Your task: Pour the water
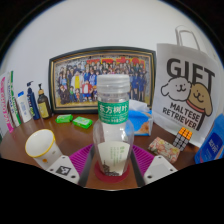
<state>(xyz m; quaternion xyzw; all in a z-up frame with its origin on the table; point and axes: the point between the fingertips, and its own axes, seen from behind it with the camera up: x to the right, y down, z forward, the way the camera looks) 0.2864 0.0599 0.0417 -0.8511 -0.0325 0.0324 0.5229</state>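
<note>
A clear plastic bottle [113, 125] with a white cap and a green label stands upright on the reddish-brown table [25, 140]. It sits between the two fingers of my gripper [113, 168]. The magenta pads [82, 158] flank its lower part, and a narrow gap shows on the right side. The gripper is open around the bottle. A white paper cup [42, 146] stands on the table to the left, just beyond the left finger, its mouth facing up.
A framed group photo [100, 78] leans against the wall behind the bottle. A white gift bag [190, 90] stands at the right, with a puzzle cube [182, 134] and a blue box [212, 145] near it. Small bottles [30, 102] and green packets [72, 120] lie left.
</note>
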